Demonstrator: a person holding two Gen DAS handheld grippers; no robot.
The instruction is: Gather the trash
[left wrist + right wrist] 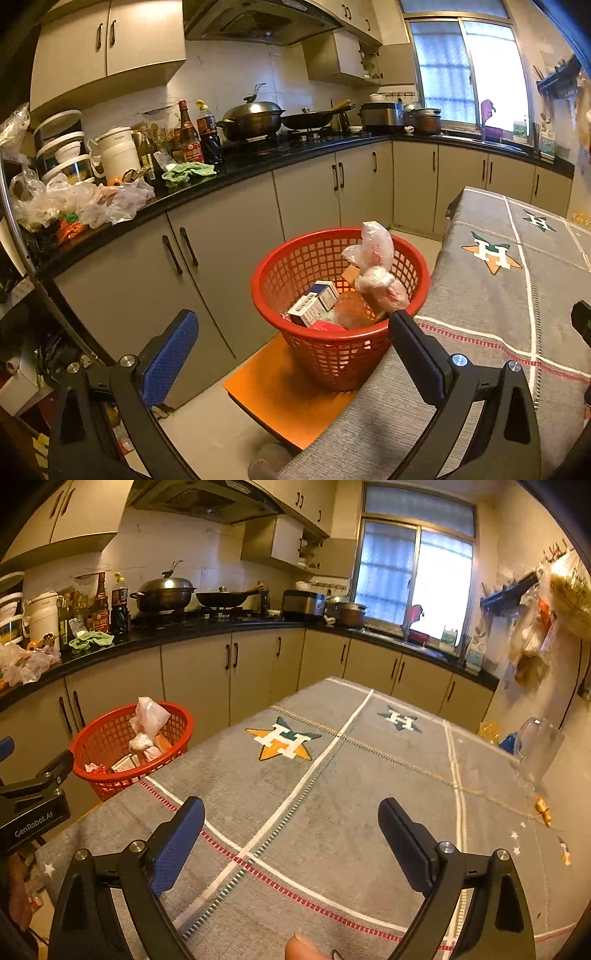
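Red plastic lattice formed the basket, which stood on an orange stool just beside the table's grey cloth. Inside it lay a knotted clear plastic bag, a small white carton and other scraps. The left gripper hung before the basket, jaws wide apart with nothing between them. The right gripper hovered over the cloth, its jaws spread and empty. Behind ran a black countertop with pots and bottles.

Left gripper and right gripper tilt downward, jaws spread wide (nothing held).
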